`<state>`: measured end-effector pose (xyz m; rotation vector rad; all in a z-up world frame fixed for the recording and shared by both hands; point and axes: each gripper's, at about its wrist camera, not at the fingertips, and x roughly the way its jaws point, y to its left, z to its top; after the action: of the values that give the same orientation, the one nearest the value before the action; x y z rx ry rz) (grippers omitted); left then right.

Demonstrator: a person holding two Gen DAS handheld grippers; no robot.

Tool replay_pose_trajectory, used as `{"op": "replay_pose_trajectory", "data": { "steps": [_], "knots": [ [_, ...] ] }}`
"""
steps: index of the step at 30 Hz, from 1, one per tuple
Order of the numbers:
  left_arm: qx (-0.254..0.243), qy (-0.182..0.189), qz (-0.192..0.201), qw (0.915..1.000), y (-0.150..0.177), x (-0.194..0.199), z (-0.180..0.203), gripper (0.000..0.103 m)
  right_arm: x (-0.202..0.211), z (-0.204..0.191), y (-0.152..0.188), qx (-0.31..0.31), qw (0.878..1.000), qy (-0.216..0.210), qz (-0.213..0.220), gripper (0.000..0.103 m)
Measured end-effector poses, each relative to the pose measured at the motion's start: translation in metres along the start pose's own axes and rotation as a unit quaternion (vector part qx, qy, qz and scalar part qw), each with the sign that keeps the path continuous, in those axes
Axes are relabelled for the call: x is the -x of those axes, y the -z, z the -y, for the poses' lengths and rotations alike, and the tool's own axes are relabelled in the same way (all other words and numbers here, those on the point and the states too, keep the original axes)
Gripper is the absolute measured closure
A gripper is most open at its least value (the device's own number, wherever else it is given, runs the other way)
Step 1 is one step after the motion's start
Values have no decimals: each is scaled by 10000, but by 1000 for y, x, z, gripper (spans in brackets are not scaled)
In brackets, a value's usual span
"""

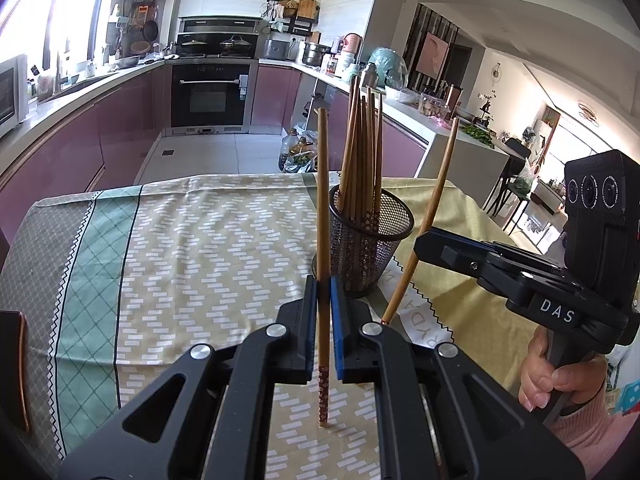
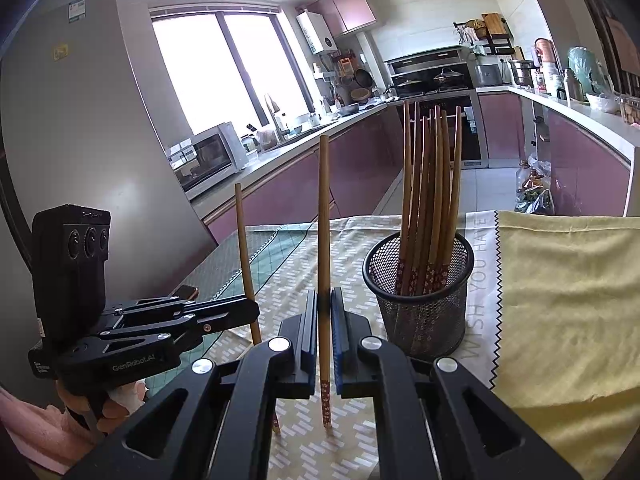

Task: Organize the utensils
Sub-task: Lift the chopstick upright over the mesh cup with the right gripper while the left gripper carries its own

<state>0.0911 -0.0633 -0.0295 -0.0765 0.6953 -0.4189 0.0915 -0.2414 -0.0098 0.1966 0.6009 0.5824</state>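
The left tongs [image 1: 324, 296] are closed on a single wooden chopstick [image 1: 323, 216], their blue pads pinching it low on its shaft. That chopstick stands nearly upright, its patterned red end pointing down and reaching the tablecloth [image 1: 192, 248], though whether the tip actually touches the cloth cannot be told. The right tongs [image 2: 325, 312] are likewise closed on a second chopstick [image 2: 324, 216], held the same way: upright, plain end up, flowered end down close to the cloth. In the left wrist view this second chopstick leans slightly, clamped in the right tongs just beside the holder.

Each tool is carried by a person's hand; the right hand [image 1: 556, 376] wraps the grip below the tongs, with a pink sleeve [image 1: 588, 436] at the wrist.

Just beyond and to the right of both tongs stands a black mesh holder [image 2: 420, 312], round and open-topped, on the table. A bundle of matching chopsticks [image 2: 430, 184] stands inside it, flowered ends down, plain ends fanning a little above the rim. The two held chopsticks are outside the holder, near it but not touching it.

The table is covered by the patterned tablecloth in beige, green and grey, and a yellow cloth [image 2: 568, 300] with a zigzag edge lies over its right part, next to the holder. Behind the table is a kitchen with mauve cabinets [image 1: 80, 152], a built-in oven [image 1: 210, 94] and a microwave [image 2: 208, 154] on the counter by the window.
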Motion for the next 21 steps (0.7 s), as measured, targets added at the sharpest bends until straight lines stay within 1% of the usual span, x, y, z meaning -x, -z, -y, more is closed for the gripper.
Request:
{"op": "replay_pose_trajectory", "data": {
  "steps": [21],
  "knots": [
    [-111, 53, 90, 9999, -10, 2, 6, 96, 10, 5, -6, 20, 9999, 38, 163, 97]
  ]
}}
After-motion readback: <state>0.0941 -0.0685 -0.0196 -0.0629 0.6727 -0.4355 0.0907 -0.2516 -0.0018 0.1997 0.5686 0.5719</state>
